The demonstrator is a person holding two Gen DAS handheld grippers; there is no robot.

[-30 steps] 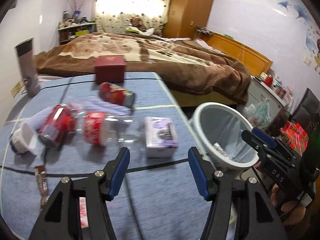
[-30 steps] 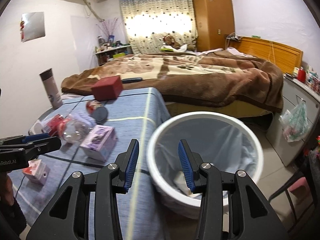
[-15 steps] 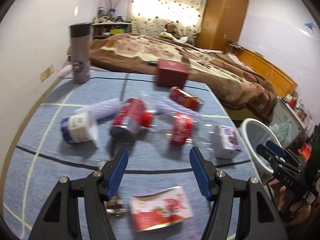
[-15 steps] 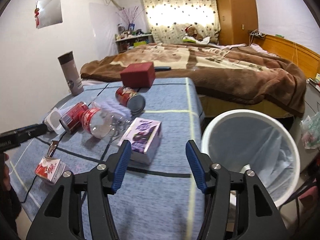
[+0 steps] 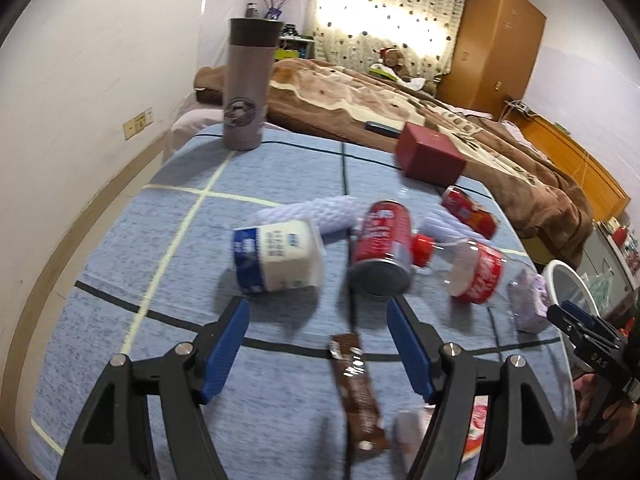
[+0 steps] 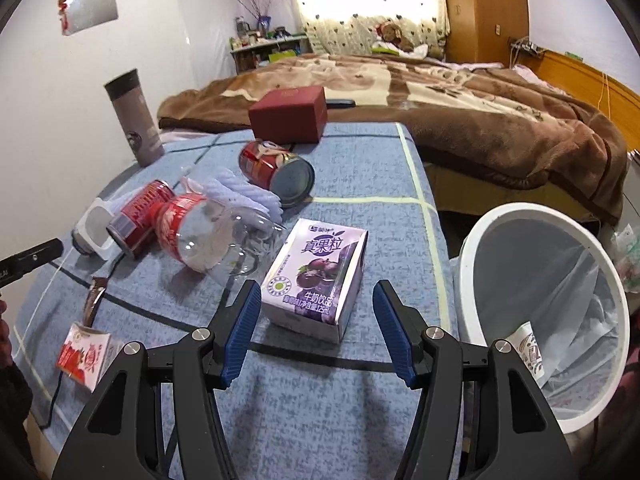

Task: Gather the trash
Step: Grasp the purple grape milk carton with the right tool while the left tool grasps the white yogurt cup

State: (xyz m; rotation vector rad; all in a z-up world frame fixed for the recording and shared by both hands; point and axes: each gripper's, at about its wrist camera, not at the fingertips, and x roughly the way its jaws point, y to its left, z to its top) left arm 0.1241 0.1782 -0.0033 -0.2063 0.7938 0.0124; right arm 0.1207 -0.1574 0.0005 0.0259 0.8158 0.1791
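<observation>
Trash lies on a blue tablecloth. A purple drink carton (image 6: 316,276) lies just ahead of my open, empty right gripper (image 6: 316,328), partly between its fingers. A white bin (image 6: 548,320) with a liner stands right of the table; a paper cup (image 6: 530,350) lies inside. My open, empty left gripper (image 5: 318,344) hovers near a white yogurt cup (image 5: 278,256), a red can (image 5: 382,254) and a brown wrapper (image 5: 358,392). A clear bottle (image 5: 474,272) with a red label, a second red can (image 6: 276,170) and a red-white carton (image 6: 86,356) also lie there.
A grey tumbler (image 5: 248,84) stands at the table's far left corner. A dark red box (image 6: 290,114) sits at the far edge. White foam wrap (image 5: 324,214) lies among the cans. A bed with a brown blanket (image 6: 460,116) is behind the table.
Both grippers swung left, away from the bin and over the table. The right gripper has opened wider and come up to the purple carton. The left now faces the yogurt cup and can.
</observation>
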